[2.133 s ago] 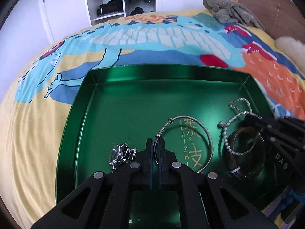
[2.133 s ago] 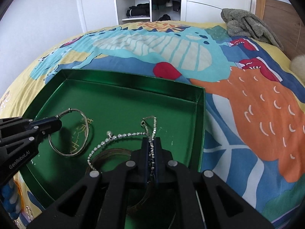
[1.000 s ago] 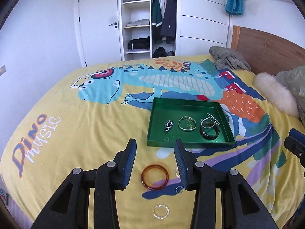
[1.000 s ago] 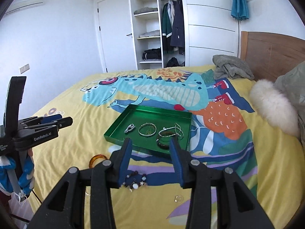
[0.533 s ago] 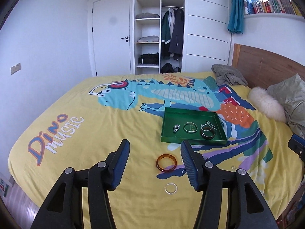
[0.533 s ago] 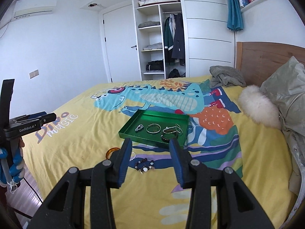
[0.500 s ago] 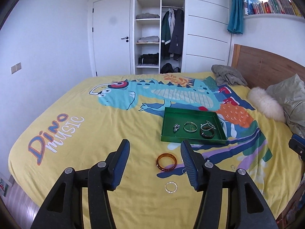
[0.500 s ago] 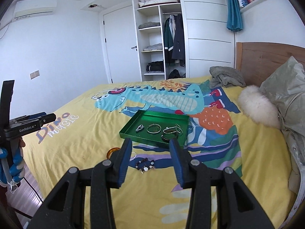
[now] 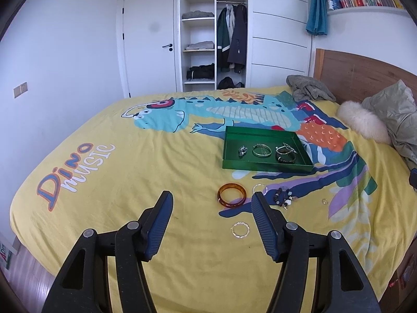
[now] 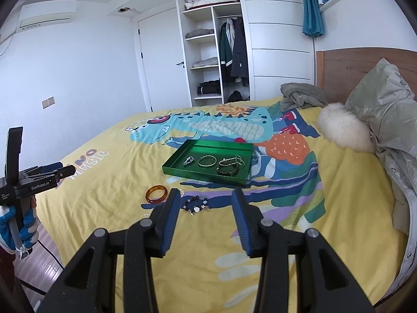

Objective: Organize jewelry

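Observation:
A green tray point(image 9: 265, 166) point(image 10: 203, 175) lies on the yellow dinosaur bedspread, far ahead of both grippers. In it are a watch point(image 9: 243, 151), a silver bangle point(image 9: 261, 150) and a dark bangle with a bead chain point(image 9: 286, 154). Loose on the bed nearer me are an amber bangle point(image 9: 232, 195) point(image 10: 156, 194), a beaded bracelet point(image 9: 282, 198) point(image 10: 195, 204), a thin hoop point(image 9: 240, 230) and a small ring point(image 9: 324, 201). My left gripper point(image 9: 211, 198) hovers above the bed, its jaws opening with nothing between them. My right gripper point(image 10: 206, 195) is open and empty.
A grey garment point(image 10: 302, 97), a white fluffy cushion point(image 10: 344, 127) and a pale jacket point(image 10: 391, 135) lie by the wooden headboard. A wardrobe point(image 9: 213, 39) stands beyond the bed. The bed's edge and wooden floor point(image 10: 39, 258) are at the left, near a gloved hand point(image 10: 15, 224).
Both grippers have let go of the jewelry in the tray and drawn far back, so the whole bed shows. The left jaws have spread wider.

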Demonstrator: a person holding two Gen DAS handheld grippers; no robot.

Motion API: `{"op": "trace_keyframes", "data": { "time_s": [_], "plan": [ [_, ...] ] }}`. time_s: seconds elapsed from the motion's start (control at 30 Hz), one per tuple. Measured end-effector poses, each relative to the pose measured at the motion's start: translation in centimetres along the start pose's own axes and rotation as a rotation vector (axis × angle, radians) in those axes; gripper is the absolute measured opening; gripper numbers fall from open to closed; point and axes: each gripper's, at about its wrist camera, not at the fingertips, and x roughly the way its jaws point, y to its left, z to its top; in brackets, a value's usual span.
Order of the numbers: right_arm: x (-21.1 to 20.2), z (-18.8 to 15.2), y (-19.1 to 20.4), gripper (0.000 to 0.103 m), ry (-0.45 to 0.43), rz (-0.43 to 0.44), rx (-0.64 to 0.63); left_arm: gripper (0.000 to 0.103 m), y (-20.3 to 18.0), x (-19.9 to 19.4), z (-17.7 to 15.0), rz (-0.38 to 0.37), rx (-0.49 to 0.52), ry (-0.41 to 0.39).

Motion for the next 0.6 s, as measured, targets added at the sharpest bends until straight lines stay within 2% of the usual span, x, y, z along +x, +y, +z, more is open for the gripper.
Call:
{"op": "trace_keyframes", "data": {
  "time_s": [0.2, 0.3, 0.6],
  "plan": [
    [0.9, -0.9, 0.1, 0.039, 0.012, 0.0, -0.002, 0.062, -0.1, 2.3, -1.7, -0.035, 0.014, 0.027],
    [1.9, -1.4, 0.3, 0.039, 0.025, 0.013, -0.003, 0.058, -0.1, 3.8, -2.6, -0.053, 0.024, 0.045],
    [6.9, -3.5, 1.5, 0.039, 0.076, 0.078, -0.005, 0.051, 0.2, 8.9, -5.2, -0.136, 0.04, 0.127]
  ]
}}
